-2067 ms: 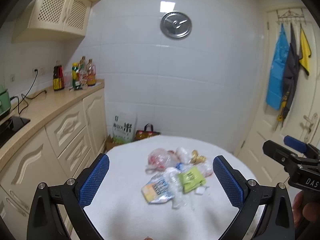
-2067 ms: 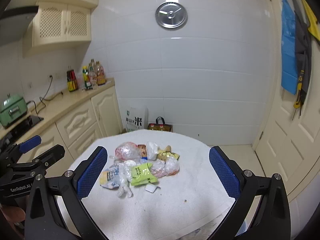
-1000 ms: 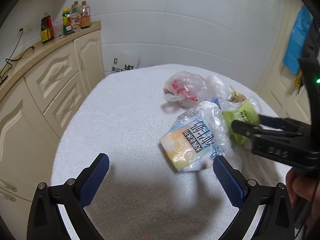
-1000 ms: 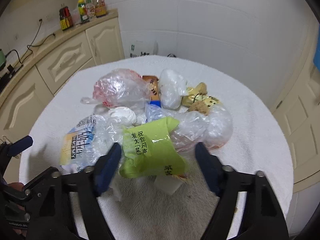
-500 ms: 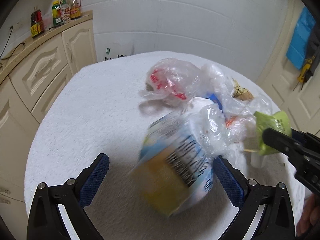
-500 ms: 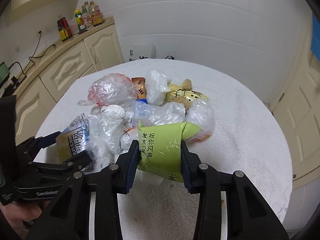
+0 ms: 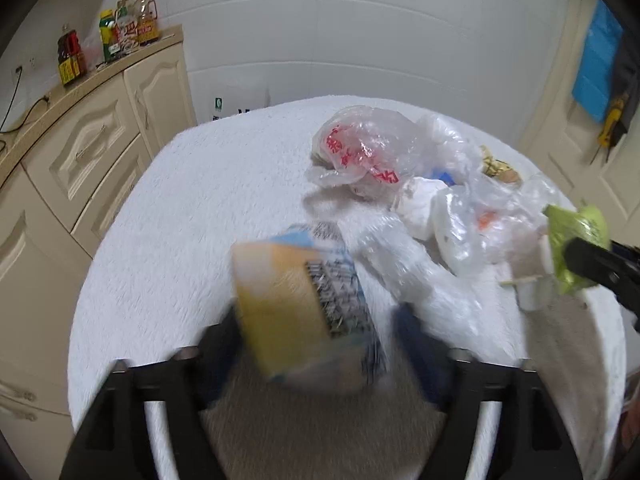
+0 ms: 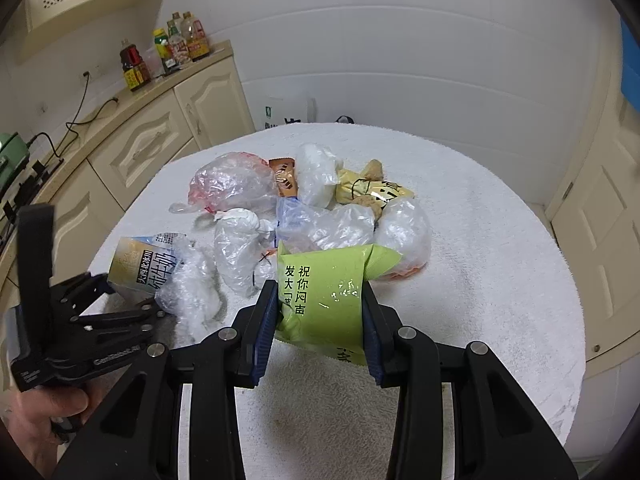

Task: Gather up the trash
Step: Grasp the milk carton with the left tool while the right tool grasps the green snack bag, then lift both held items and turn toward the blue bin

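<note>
Since a second ago the right tool [image 8: 320, 312] has clamped the green packet [image 8: 326, 296] near the pile, and the left tool [image 7: 316, 344] is closing round the milk pouch [image 7: 304, 300] on the table [image 8: 500, 240], so both pieces look ready to lift.

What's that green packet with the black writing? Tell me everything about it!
The green packet is a shiny, crinkly lime-green pouch, plastic by the look of it, with black Chinese characters printed down its front. Its top corner is folded over. The right tongs squeeze it from both sides between blue pads, holding it above the white fuzzy tablecloth, just in front of the pile of clear plastic bags.
</note>
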Demonstrator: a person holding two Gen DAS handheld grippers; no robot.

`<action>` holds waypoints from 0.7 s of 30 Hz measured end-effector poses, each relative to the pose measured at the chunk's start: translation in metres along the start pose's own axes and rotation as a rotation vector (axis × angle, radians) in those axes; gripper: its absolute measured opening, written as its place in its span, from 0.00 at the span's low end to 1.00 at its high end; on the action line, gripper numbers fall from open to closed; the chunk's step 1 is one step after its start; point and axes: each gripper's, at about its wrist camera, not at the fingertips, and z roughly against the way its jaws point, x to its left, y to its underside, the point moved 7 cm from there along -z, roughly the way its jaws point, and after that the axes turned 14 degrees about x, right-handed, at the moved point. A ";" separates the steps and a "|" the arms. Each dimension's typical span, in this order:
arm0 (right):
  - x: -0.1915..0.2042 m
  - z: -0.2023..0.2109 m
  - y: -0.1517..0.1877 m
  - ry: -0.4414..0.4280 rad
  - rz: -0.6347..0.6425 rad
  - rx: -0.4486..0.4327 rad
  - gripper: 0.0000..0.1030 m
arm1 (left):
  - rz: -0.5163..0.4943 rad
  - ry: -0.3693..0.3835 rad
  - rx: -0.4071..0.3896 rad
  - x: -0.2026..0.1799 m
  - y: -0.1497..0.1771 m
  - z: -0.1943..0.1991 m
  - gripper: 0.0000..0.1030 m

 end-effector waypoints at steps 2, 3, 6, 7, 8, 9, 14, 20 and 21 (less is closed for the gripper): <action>0.001 0.003 0.002 0.000 0.006 -0.003 0.38 | -0.001 -0.015 -0.013 0.000 -0.002 0.000 0.77; 0.001 0.004 0.002 0.001 0.008 -0.005 0.38 | 0.002 -0.020 -0.019 0.000 -0.005 -0.002 0.69; -0.002 0.009 0.004 0.008 0.001 -0.011 0.38 | 0.036 -0.006 -0.027 0.003 0.007 0.003 0.51; -0.004 0.010 0.004 0.007 -0.004 -0.013 0.38 | 0.054 0.023 -0.028 0.008 0.007 0.004 0.51; -0.006 0.011 0.004 0.004 -0.004 -0.014 0.38 | 0.059 0.032 -0.028 0.011 0.008 0.004 0.50; -0.006 0.013 0.004 0.001 -0.006 -0.017 0.38 | 0.060 0.033 -0.027 0.010 0.013 0.005 0.50; -0.006 0.025 0.006 -0.018 -0.016 -0.045 0.38 | 0.075 0.036 -0.048 0.014 0.027 0.015 0.50; -0.012 0.049 0.009 -0.039 -0.030 -0.089 0.38 | 0.076 0.023 -0.140 0.000 0.032 0.055 0.50; -0.014 0.054 0.009 -0.043 -0.034 -0.099 0.38 | 0.071 0.022 -0.163 -0.003 0.029 0.063 0.50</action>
